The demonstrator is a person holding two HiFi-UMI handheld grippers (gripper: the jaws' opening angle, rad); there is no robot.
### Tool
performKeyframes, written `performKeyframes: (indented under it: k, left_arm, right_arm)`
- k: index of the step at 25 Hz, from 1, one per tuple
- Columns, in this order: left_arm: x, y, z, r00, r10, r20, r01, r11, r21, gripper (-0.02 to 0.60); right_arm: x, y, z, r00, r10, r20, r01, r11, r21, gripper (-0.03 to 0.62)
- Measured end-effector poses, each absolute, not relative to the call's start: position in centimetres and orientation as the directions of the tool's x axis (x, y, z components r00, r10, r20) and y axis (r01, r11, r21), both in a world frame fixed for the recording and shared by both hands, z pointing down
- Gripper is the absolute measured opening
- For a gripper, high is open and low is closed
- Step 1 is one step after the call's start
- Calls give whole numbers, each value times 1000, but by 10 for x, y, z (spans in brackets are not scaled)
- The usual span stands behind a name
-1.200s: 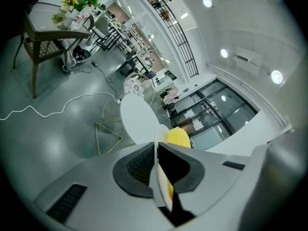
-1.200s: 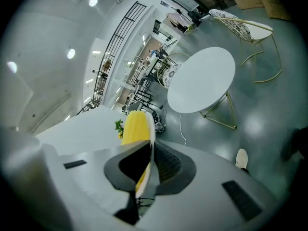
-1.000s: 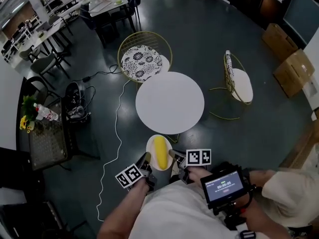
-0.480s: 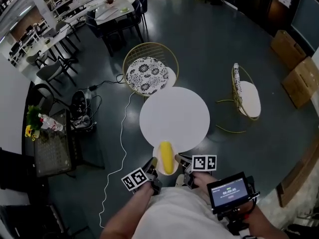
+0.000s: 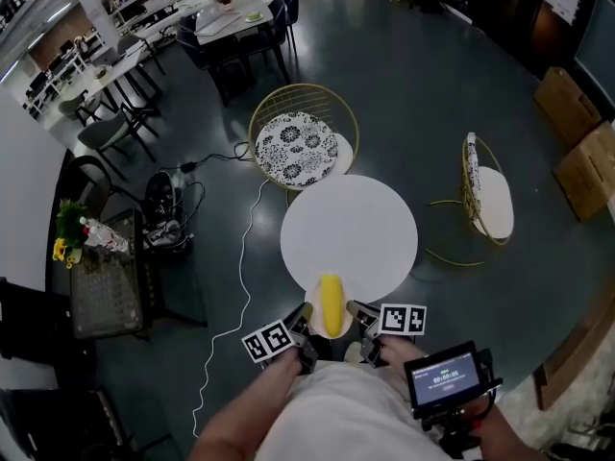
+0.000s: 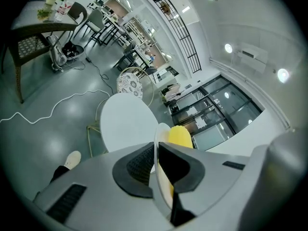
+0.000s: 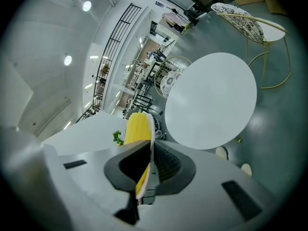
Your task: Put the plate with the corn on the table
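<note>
on dark floor, round white table

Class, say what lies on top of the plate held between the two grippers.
One yellow corn cob lies on the plate. The plate's face beneath the cob is covered.

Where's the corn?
Head view, bottom: the corn lies on the plate, held by the left tool and right tool, at the near edge of the table.

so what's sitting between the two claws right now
The plate with the corn on it. The head view shows it spanning the gap, with the left claw and right claw each shut on an opposite rim.
</note>
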State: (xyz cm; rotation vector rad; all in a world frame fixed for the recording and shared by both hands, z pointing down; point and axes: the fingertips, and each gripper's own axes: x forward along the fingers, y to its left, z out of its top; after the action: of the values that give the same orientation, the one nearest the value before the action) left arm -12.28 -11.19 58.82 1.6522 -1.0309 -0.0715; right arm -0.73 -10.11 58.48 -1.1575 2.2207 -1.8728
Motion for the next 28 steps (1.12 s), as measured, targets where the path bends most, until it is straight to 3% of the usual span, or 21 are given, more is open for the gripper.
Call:
performKeyframes:
  k: [28]
  left_arm:
    - [-153,-280,660,661,-536,525,-627,-10,779,33]
  right_arm:
    - [-39,-260,660,-687,-516,511,-559,-73,-826,31]
